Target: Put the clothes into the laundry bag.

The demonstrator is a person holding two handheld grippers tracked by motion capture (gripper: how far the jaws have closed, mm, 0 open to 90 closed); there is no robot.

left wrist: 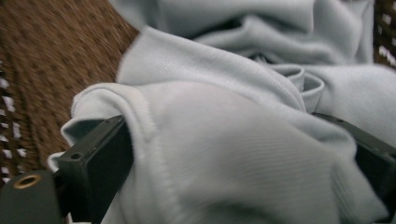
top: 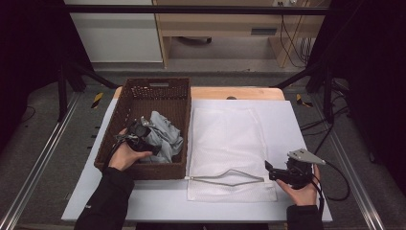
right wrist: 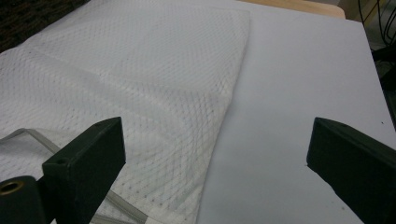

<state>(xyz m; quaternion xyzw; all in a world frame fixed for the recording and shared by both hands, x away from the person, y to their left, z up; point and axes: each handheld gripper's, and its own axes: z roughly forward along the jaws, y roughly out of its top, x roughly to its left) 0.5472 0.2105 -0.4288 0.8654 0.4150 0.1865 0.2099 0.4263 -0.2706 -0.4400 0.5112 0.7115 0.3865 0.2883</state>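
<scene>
The tabletop [top: 297, 124], covered in white, carries a brown wicker basket [top: 125, 115] on its left half and a flat white mesh laundry bag [top: 225, 139] just beside it on the right, its grey zipper mouth [top: 230, 177] gaping along the near edge. A crumpled pale blue-grey garment [left wrist: 224, 154] lies in the basket's near right part. The left tool [top: 139, 132] is down in the basket with its jaws set wide around a thick fold of that cloth; whether they have pinched yet is hard to tell, since fabric fills the gap. The right tool [right wrist: 215, 154] hovers over the bag's near right corner, jaws wide apart and holding nothing. The step in hand looks to be taking hold of the garment to carry it to the bag. To do it well, close firmly on the bunched fold, not a single loose layer, and lift straight up clear of the basket's wall before moving right. Meanwhile the right tool could pinch the upper lip of the zipper mouth and raise it.
</scene>
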